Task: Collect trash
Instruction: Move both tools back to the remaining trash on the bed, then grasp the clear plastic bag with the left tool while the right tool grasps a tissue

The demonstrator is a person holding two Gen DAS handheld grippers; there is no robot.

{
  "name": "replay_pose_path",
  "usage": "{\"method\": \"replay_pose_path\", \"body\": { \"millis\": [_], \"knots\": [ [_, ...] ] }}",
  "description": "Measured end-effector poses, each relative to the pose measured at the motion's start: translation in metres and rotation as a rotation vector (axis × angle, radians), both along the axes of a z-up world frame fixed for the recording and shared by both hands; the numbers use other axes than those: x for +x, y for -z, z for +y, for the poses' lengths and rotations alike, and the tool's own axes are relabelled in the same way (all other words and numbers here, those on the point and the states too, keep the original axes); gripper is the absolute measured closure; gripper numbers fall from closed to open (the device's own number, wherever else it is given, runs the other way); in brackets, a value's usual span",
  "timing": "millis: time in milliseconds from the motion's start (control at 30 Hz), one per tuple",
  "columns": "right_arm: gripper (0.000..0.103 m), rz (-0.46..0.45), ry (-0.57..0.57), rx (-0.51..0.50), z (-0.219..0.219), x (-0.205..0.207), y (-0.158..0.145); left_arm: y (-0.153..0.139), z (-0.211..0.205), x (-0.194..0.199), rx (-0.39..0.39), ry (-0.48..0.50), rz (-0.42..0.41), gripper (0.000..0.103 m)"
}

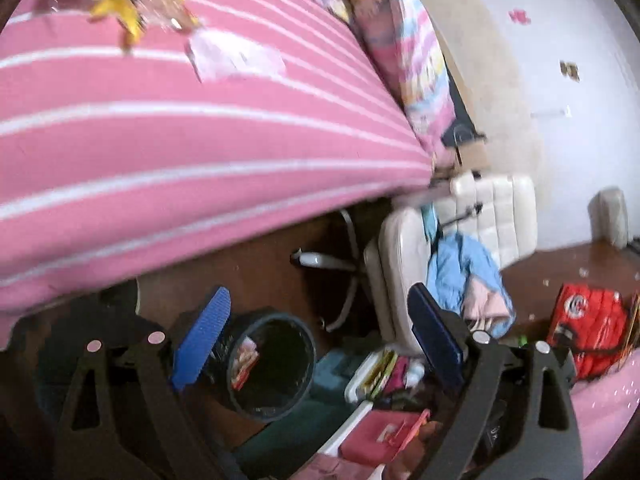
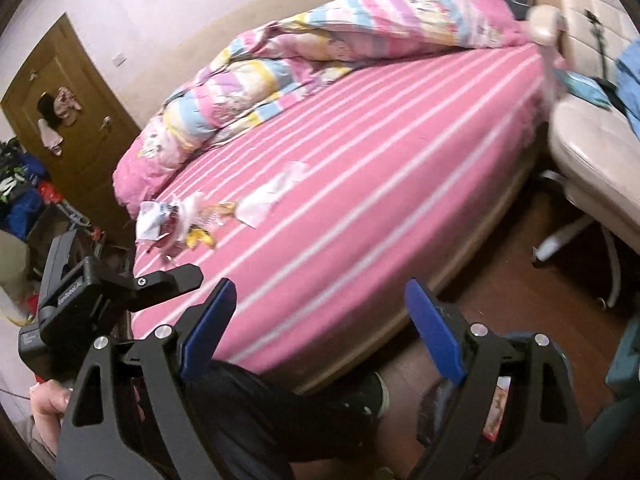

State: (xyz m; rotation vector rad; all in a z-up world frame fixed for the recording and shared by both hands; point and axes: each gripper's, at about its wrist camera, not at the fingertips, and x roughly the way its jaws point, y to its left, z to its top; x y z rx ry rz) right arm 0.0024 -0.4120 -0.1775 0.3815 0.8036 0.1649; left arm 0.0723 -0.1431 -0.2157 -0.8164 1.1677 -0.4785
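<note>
Trash (image 2: 192, 220): wrappers, yellow scraps and white papers, strewn near the bed's (image 2: 360, 200) left corner on the pink striped sheet. Crumpled quilt (image 2: 280, 64) behind it, along the wall. Black bin (image 1: 272, 364) on the floor beside the bed, one wrapper inside. White chair (image 1: 460, 232) just beyond the bin. My left fingers (image 1: 316, 336): spread wide, empty, above the bin. My right fingers (image 2: 320, 328): spread wide, empty, over the bed's edge.
</note>
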Motion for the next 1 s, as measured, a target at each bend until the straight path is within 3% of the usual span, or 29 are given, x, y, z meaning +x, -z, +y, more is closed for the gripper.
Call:
{"method": "replay_pose_path", "body": {
  "millis": [167, 500, 600, 700, 800, 867, 1000],
  "knots": [
    [0.017, -0.002, -0.044, 0.011, 0.036, 0.044, -0.009, -0.01, 0.035, 0.025, 0.104, -0.052, -0.056, 0.015],
    [0.017, 0.037, -0.085, 0.012, 0.076, 0.129, 0.01, 0.017, 0.093, 0.088, 0.159, -0.145, -0.03, 0.015],
    [0.017, 0.055, -0.09, -0.002, 0.084, 0.158, 0.022, 0.022, 0.095, 0.112, 0.243, -0.133, -0.056, 0.015],
    [0.017, 0.078, -0.102, -0.097, 0.099, 0.193, 0.038, 0.025, 0.09, 0.136, 0.408, -0.094, -0.126, 0.016],
    [0.017, 0.095, -0.11, -0.098, 0.106, 0.22, 0.053, 0.032, 0.087, 0.154, 0.5, -0.059, -0.16, 0.017],
    [0.017, 0.115, -0.104, -0.097, 0.111, 0.24, 0.065, 0.042, 0.084, 0.165, 0.545, -0.015, -0.153, 0.02],
    [0.017, 0.163, -0.082, -0.075, 0.117, 0.275, 0.085, 0.065, 0.089, 0.181, 0.548, -0.015, -0.091, 0.038]
  ]
}}
